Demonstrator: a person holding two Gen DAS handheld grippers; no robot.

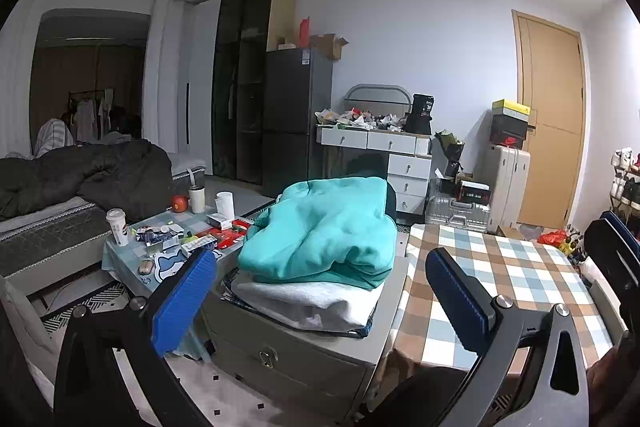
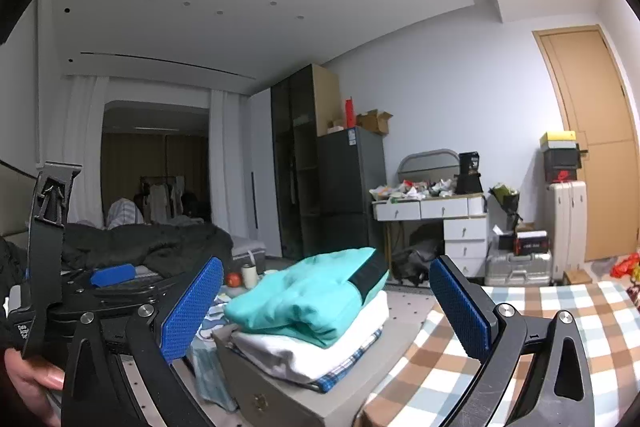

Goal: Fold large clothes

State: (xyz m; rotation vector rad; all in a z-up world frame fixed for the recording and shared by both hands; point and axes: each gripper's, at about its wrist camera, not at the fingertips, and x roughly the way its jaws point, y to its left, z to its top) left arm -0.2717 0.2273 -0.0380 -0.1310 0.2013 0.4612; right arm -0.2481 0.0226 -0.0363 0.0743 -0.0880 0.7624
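On the grey drawer cabinet (image 1: 280,355) in the middle of the room we saw the folded clothes stacked: a teal garment (image 1: 320,231) lay on top, a white one (image 1: 304,303) under it, and a blue-checked piece (image 2: 352,367) at the bottom, its edge just showing. In the right wrist view a dark band (image 2: 368,273) ran across the far end of the teal garment. We held the left gripper (image 1: 320,291) just in front of the stack, its blue pads (image 1: 184,303) spread wide with nothing between them. The right gripper (image 2: 326,307) was likewise spread and empty, facing the same pile from a little further right. In its view the left gripper showed at the near left, with part of a hand (image 2: 28,383) on it. To the right of the cabinet, touching it, stood a table with a brown and blue checked cloth (image 1: 492,279). To the left a low table (image 1: 132,259) carried cups, boxes and an apple, and beyond it a dark duvet (image 1: 88,175) lay bunched on the bed
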